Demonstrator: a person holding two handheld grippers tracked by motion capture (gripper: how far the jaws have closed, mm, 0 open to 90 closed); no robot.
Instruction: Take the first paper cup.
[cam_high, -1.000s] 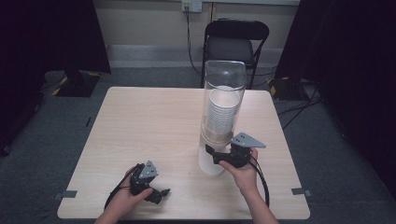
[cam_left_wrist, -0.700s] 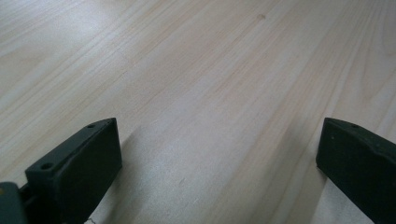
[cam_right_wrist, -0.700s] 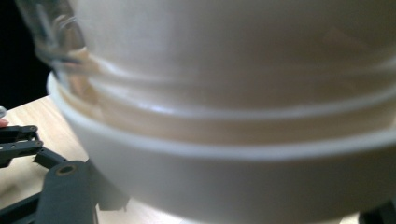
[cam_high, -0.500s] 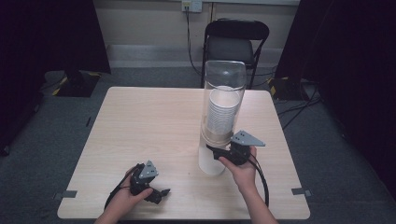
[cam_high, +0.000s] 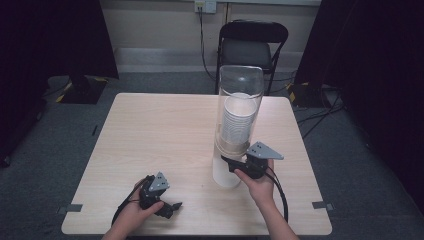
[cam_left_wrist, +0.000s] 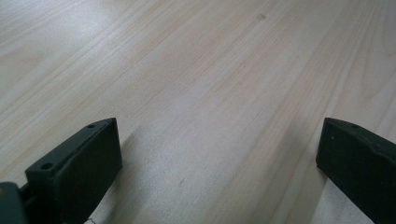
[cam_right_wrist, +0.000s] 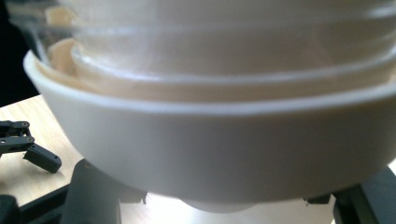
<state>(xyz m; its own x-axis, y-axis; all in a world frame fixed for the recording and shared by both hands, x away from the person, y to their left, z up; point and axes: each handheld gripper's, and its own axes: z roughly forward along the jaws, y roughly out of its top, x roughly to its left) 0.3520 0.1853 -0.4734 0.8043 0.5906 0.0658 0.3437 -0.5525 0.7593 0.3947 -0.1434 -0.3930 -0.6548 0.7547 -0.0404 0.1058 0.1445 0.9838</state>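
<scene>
A tall clear dispenser tube (cam_high: 240, 92) stands on the table (cam_high: 160, 130) with a stack of white cups (cam_high: 235, 120) inside. The lowest white cup (cam_high: 225, 175) hangs out below it. My right gripper (cam_high: 229, 164) reaches in from the right; its jaws have just been closing and now press on that cup's lower part (cam_right_wrist: 210, 140), one jaw on each side. My left gripper (cam_high: 172, 206) rests on the table near the front edge. In the left gripper view it (cam_left_wrist: 219, 163) stands open over bare wood with nothing between its fingers (cam_left_wrist: 79, 168).
A black chair (cam_high: 252, 47) stands behind the table's far edge. Cables trail from both grippers over the front of the table. The left gripper's jaws (cam_right_wrist: 28, 147) show on the tabletop left of the cup in the right gripper view.
The right gripper's jaws have drawn in around the lowest cup under the tube. Both hands have stayed where they were.
</scene>
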